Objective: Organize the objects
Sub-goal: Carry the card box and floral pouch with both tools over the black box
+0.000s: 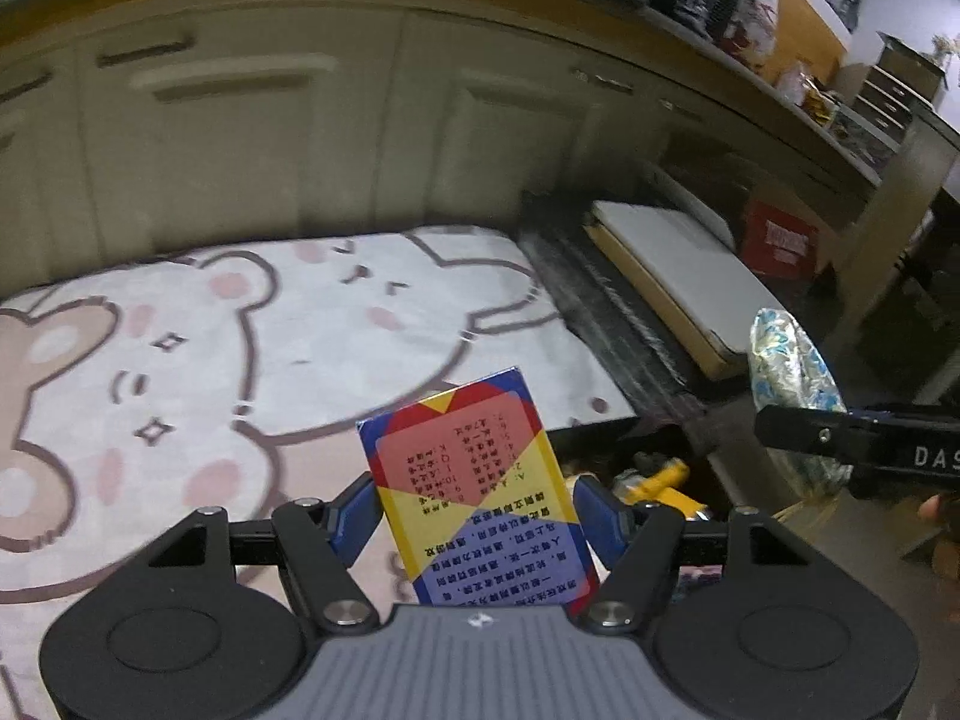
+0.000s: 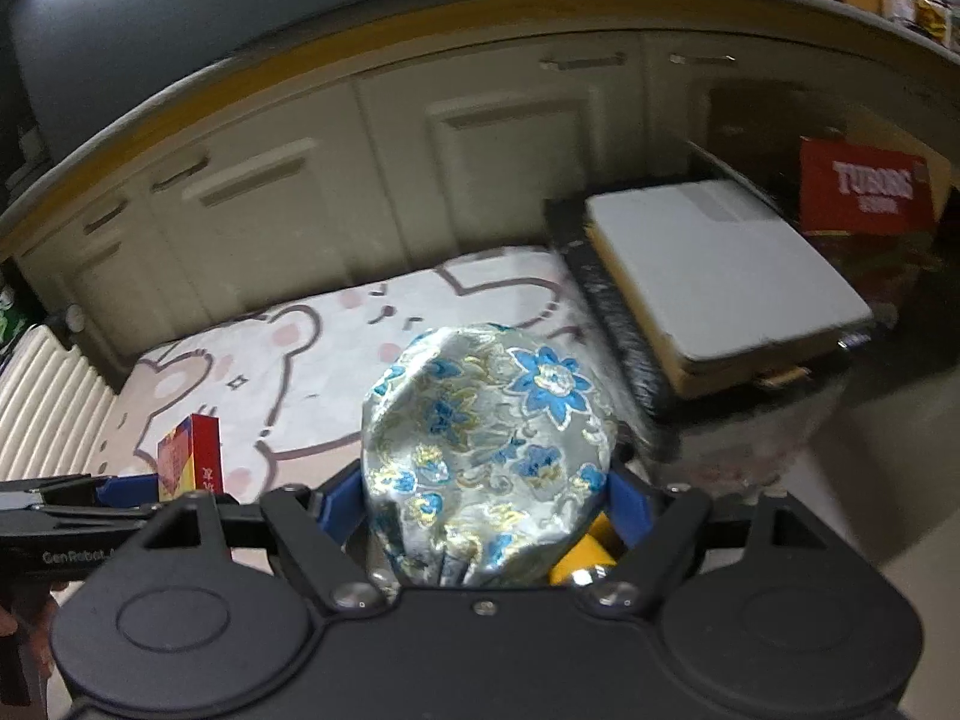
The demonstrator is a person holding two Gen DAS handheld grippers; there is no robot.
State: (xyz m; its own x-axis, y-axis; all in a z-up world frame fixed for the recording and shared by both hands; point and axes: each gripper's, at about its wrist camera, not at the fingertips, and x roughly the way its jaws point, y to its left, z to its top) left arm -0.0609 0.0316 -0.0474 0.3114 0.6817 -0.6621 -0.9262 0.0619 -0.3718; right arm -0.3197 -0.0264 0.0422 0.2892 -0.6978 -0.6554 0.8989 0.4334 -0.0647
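Observation:
My left gripper [image 1: 477,513] is shut on a small card box [image 1: 474,480], printed red, yellow and blue with Chinese text, held upright above the bear-print mat [image 1: 240,348]. My right gripper [image 2: 486,498] is shut on a silver pouch with blue flowers [image 2: 489,450]. The pouch [image 1: 792,384] and the right gripper show at the right edge of the left wrist view. The card box [image 2: 192,456] and the left gripper show at the lower left of the right wrist view. A yellow object [image 2: 585,558] lies below the pouch.
Cream cabinet doors [image 2: 372,180] stand behind the mat. A flat white-topped box [image 2: 720,276] lies to the right on a dark base. A red Tuborg box [image 2: 864,192] stands behind it. A cluttered shelf [image 1: 810,90] runs above. Yellow items [image 1: 660,480] lie in a dark bin.

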